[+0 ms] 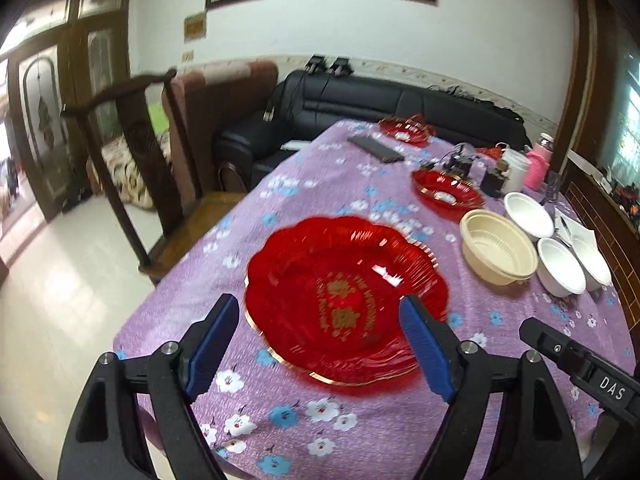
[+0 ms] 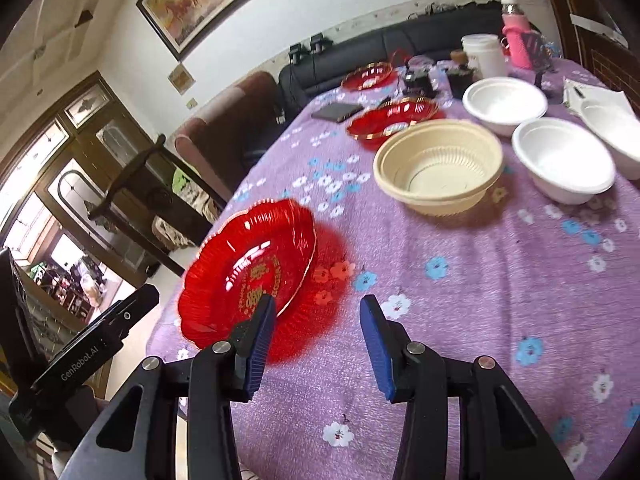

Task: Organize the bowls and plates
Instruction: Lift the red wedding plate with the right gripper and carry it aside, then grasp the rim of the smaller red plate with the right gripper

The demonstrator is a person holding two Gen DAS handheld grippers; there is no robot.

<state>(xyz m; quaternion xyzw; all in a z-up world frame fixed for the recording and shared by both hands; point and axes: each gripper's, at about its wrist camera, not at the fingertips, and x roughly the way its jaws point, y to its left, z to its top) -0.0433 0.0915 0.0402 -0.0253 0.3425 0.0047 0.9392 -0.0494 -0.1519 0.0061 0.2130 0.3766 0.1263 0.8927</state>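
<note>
A large red scalloped plate (image 1: 344, 300) with gold lettering lies on the purple floral tablecloth near the front edge; it also shows in the right wrist view (image 2: 248, 268). My left gripper (image 1: 320, 320) is open, its blue pads either side of the plate's near rim. My right gripper (image 2: 316, 320) is open, just right of the plate, its left pad over the rim. Two more red plates (image 1: 446, 192) (image 1: 404, 130) lie farther back. A beige ribbed bowl (image 2: 438, 164) and three white bowls (image 2: 564, 158) (image 2: 504, 102) (image 2: 616, 124) stand at the right.
A dark phone-like slab (image 1: 376, 148), a white tub (image 2: 482, 54), a pink bottle (image 2: 518, 36) and small clutter sit at the table's far end. A wooden chair (image 1: 132, 160) stands at the table's left; a black sofa (image 1: 360, 108) is behind.
</note>
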